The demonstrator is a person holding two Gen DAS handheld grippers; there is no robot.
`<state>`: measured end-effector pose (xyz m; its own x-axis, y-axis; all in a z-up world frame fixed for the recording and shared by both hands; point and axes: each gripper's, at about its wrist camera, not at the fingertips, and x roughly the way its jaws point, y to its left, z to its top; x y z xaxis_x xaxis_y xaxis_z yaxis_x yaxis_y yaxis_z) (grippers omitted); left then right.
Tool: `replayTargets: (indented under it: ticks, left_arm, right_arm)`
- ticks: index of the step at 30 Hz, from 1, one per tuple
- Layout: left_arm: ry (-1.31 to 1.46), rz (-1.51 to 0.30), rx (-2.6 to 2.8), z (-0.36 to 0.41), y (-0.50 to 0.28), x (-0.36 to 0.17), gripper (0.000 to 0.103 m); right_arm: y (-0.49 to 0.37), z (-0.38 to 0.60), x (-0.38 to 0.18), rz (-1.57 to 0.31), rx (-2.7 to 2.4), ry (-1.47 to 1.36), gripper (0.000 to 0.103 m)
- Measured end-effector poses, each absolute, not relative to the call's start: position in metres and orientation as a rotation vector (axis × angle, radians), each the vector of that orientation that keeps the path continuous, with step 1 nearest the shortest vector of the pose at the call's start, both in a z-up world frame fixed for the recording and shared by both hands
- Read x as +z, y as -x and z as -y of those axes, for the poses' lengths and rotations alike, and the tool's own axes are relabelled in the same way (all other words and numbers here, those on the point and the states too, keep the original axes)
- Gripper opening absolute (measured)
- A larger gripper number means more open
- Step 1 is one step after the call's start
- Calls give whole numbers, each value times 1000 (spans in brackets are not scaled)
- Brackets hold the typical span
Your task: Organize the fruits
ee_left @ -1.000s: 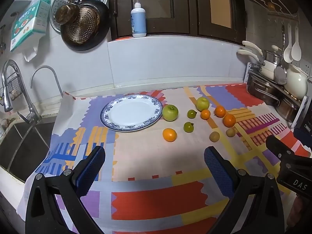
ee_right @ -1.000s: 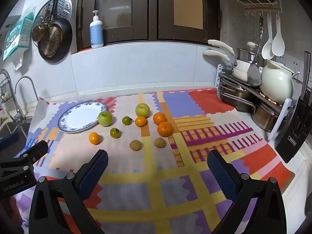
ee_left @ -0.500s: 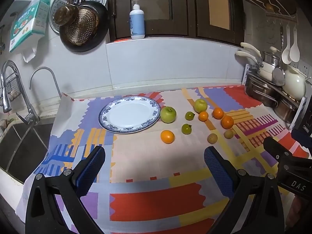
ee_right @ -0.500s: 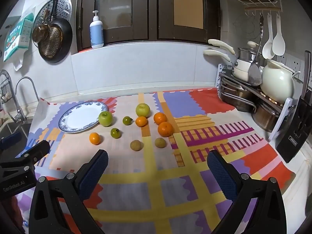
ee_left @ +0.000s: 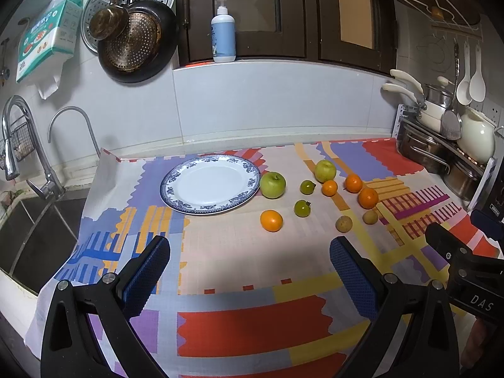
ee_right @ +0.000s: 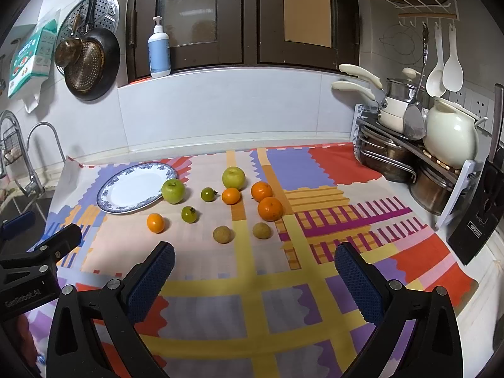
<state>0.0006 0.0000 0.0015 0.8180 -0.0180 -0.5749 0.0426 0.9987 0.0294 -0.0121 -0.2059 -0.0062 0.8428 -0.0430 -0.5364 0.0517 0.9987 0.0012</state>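
Only right wrist view shows knife block [ee_right: 482, 220].

kitchen counter [ee_right: 315, 138] — patterned mat [ee_right: 315, 252], plate [ee_left: 211, 184], scattered fruits [ee_right: 233, 196]

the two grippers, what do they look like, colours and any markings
Both are matte black two-finger clamps with silver screw heads on angular, ribbed arms. The fingers carry blue pads with a fine diamond-grid texture. The left gripper shows white "GenRobot.AI" lettering on its body in the right wrist view; the right gripper shows "DAS" in the left wrist view. No cables or sleeves visible.
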Motion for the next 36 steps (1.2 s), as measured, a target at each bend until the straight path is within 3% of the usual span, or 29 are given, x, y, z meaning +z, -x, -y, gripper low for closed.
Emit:
replayTargets:
  ticks: [36]
  left_arm:
    - [-41, -612, -35, 0, -1, 2, 103]
  right_arm:
    - [13, 204, -6, -571, -44, -17, 102]
